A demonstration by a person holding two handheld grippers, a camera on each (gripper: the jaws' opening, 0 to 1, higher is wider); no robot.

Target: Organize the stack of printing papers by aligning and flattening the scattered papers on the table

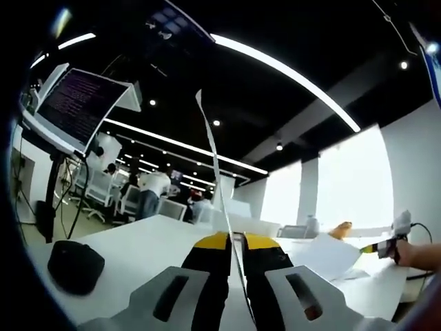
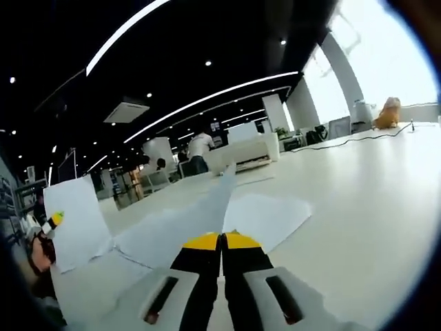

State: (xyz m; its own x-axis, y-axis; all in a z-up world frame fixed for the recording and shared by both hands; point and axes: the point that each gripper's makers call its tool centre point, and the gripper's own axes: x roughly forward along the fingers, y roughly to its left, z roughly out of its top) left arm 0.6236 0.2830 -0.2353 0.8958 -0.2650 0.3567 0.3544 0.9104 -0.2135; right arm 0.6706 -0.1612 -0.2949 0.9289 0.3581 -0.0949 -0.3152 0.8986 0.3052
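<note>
In the left gripper view my left gripper is shut on a white sheet of paper, seen edge-on and rising upright between the yellow-tipped jaws. My right gripper is shut on the near edge of a second sheet, which slopes away over the white table. A third sheet lies flat on the table just beyond the jaws. At the far left of the right gripper view the left gripper holds its sheet upright. The right gripper and its sheet appear at the right of the left gripper view.
A black rounded object rests on the table at the left. A monitor on a stand rises behind it. A cable and an orange object lie at the table's far end. People stand among chairs in the background.
</note>
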